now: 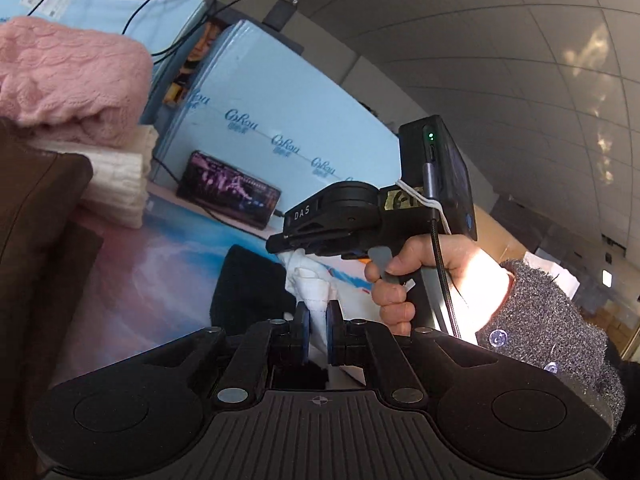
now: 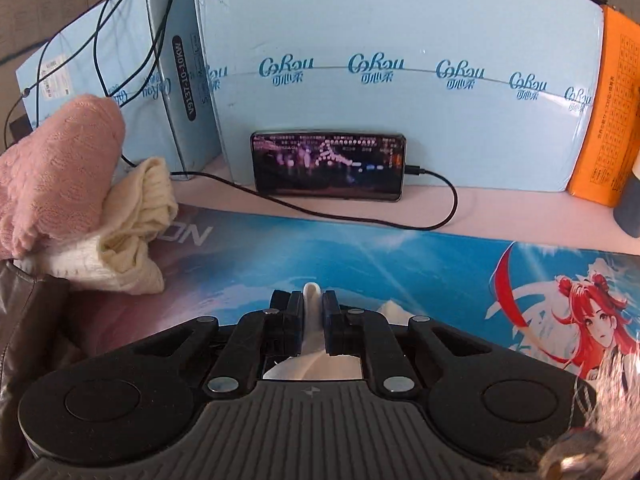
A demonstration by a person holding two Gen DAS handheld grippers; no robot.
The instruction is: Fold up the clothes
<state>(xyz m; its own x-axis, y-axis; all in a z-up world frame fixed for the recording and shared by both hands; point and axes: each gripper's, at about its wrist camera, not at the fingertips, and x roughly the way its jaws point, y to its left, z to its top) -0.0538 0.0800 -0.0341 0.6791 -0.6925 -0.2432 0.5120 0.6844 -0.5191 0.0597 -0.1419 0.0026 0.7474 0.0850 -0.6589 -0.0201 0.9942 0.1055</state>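
My left gripper (image 1: 316, 322) is shut on a white garment (image 1: 314, 284), held up above the printed desk mat (image 1: 160, 264). The same white garment (image 2: 312, 296) is pinched in my right gripper (image 2: 312, 320), which also shows in the left wrist view (image 1: 288, 244), held in a hand just ahead and to the right, shut on the cloth's other edge. The cloth hangs between the two grippers; most of it is hidden below them. A dark garment (image 1: 248, 284) lies on the mat beyond the white one.
A pile of folded knitwear stands at the left: pink sweater (image 2: 60, 172) on a cream one (image 2: 132, 240), brown clothing (image 1: 36, 216) beside it. A phone (image 2: 328, 166) with a cable leans on blue boxes (image 2: 400, 40) at the back. An orange box (image 2: 604, 120) stands right.
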